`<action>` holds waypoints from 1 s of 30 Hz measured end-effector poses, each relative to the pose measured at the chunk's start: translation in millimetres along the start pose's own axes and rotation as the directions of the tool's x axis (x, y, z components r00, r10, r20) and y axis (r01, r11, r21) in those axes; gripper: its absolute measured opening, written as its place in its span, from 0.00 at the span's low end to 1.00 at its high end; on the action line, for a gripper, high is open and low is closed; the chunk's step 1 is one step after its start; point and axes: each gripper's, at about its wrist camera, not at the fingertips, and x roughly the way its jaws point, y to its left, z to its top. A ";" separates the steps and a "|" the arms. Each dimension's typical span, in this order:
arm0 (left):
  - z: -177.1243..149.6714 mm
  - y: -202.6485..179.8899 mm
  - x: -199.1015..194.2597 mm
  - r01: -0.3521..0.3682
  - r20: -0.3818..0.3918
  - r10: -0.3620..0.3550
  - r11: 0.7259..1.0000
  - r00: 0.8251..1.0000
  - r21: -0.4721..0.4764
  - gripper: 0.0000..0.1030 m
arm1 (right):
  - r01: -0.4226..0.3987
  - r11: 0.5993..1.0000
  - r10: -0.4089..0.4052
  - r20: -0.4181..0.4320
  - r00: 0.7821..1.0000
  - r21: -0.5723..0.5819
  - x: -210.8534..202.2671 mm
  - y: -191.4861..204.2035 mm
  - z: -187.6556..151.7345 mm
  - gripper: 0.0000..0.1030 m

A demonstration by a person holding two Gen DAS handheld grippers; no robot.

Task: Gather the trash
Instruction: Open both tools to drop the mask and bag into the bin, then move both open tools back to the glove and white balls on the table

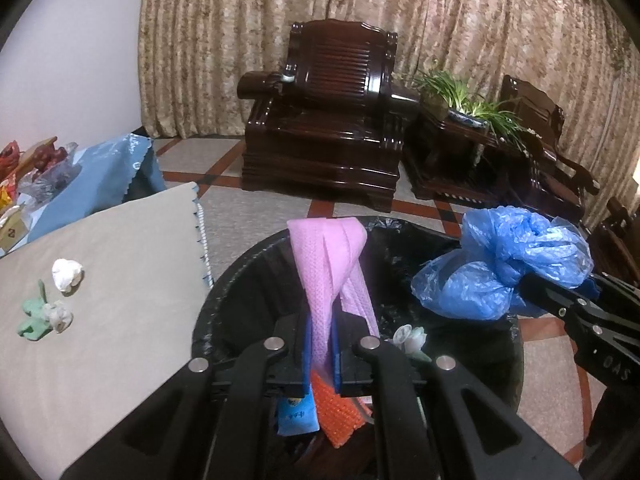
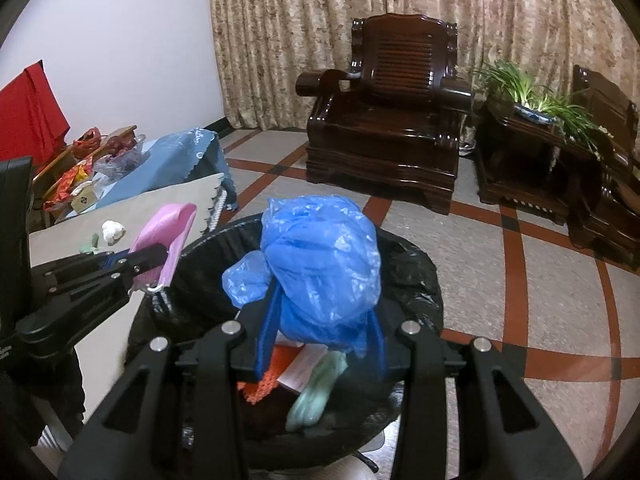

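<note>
Two loads hang over the black-lined bin [image 1: 224,280]: your left claw [image 1: 322,364] pinches a pink mask [image 1: 328,256], your right claw [image 2: 320,344] a blue bag [image 2: 320,264]; tissue wads [image 1: 67,274] remain on the tabletop [image 1: 120,272].

Beige patterned curtains [image 1: 400,40], white wall [image 1: 72,72], dark carved wooden armchair [image 1: 332,120], side table with potted plants [image 2: 532,100], tiled floor with red bands [image 2: 520,248]

Black left tool [image 1: 320,354], blue pads, silver screws, white lettering, black right tool [image 2: 320,344]
</note>
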 end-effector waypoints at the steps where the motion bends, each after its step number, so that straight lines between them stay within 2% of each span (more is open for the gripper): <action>1: 0.6 -1.6 2.5 0.003 -0.002 -0.003 1.000 1.000 0.004 0.07 | 0.004 1.000 -0.004 -0.002 1.000 0.001 1.1 -1.9 -0.2 0.36; 7: 2.7 -2.2 11.7 0.024 -0.019 -0.024 1.000 1.000 -0.001 0.11 | 0.023 1.000 -0.023 -0.022 0.999 0.000 10.8 -6.8 -3.4 0.37; 9: 2.1 1.0 13.2 0.033 -0.025 -0.033 0.999 0.999 -0.006 0.20 | 0.033 0.999 -0.033 -0.029 0.999 -0.005 14.1 -7.6 -5.3 0.41; 10: 0.5 3.6 13.3 0.038 -0.030 -0.039 0.999 0.999 -0.013 0.25 | 0.037 0.999 -0.037 -0.033 0.999 -0.006 16.2 -8.1 -6.8 0.49; 11: -0.5 5.1 13.3 0.040 -0.031 -0.041 0.999 0.999 -0.020 0.38 | 0.033 0.999 -0.033 -0.042 0.999 -0.007 18.4 -8.3 -8.3 0.59; 12: -1.3 7.7 12.0 0.042 -0.028 -0.043 0.999 0.999 -0.030 0.46 | 0.035 0.999 -0.035 -0.044 0.998 -0.008 19.4 -8.0 -9.3 0.63; 14: -2.9 14.0 9.1 0.046 -0.023 -0.048 0.998 0.999 -0.051 0.49 | 0.046 0.999 -0.046 -0.041 0.998 -0.013 19.1 -6.7 -11.0 0.72; 15: -3.8 18.1 7.1 0.039 -0.022 -0.040 0.998 0.999 -0.059 0.55 | 0.046 0.999 -0.046 -0.041 0.998 -0.017 19.0 -5.4 -11.8 0.74; 16: -3.5 18.7 6.4 0.033 -0.018 -0.034 0.997 0.999 -0.063 0.58 | 0.049 0.999 -0.050 -0.038 0.998 -0.019 18.8 -4.9 -11.9 0.82; 19: -6.0 29.3 -2.0 0.003 -0.003 -0.003 0.998 1.000 -0.066 0.68 | 0.051 0.998 -0.051 -0.021 0.998 -0.023 15.5 -3.1 -10.8 0.89; 21: -8.0 37.4 -9.9 -0.035 0.013 0.036 0.997 0.999 -0.065 0.83 | 0.038 0.999 -0.039 -0.014 0.999 -0.031 13.3 1.9 -8.5 0.91; 24: -10.7 54.8 -24.6 -0.088 0.032 0.090 0.993 0.995 -0.077 0.91 | 0.026 0.999 -0.026 -0.008 1.000 -0.038 11.3 8.5 -4.4 0.93; 30: -24.9 105.9 -54.3 -0.192 0.035 0.199 0.971 0.979 -0.143 0.94 | -0.013 0.998 0.013 0.000 1.000 -0.059 13.8 36.2 7.0 0.95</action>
